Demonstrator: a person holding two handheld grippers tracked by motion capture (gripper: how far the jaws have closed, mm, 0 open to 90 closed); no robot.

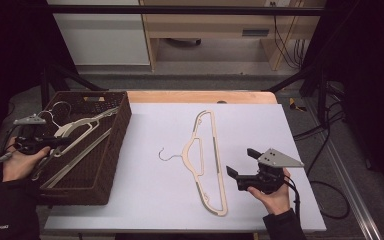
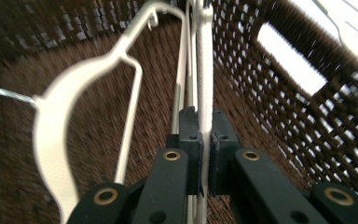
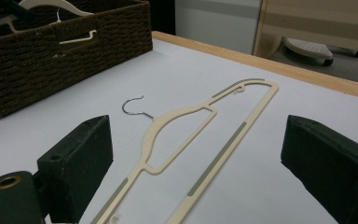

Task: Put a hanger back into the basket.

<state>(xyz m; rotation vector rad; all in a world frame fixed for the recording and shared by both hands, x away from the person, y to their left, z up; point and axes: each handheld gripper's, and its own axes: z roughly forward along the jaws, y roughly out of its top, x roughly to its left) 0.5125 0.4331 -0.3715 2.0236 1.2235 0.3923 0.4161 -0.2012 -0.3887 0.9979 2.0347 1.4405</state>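
The table [image 1: 260,200], covered by a white sheet, carries a brown woven basket [image 1: 115,145] at its left edge. The basket sits flat, its long side running away from the person.

On the open sheet, well apart from the basket, a cream hanger [image 1: 207,160] lies flat with its metal hook pointing toward the basket. In the right gripper view the same hanger [image 3: 186,135] lies just ahead of the jaws, between their lines but not touched.

Inside the basket, a white hanger [image 1: 77,127] rests tilted against the other contents.

The left gripper [image 1: 55,144], held in the left hand [image 1: 20,160], reaches over the basket's near left rim. Its jaws are closed tight on the straight bar of the white hanger [image 2: 204,93], pads pressing both sides.

The right gripper [image 1: 240,162], held in the right hand [image 1: 275,195], hovers near the cream hanger's lower end. Its jaws stand wide apart with nothing gripped.
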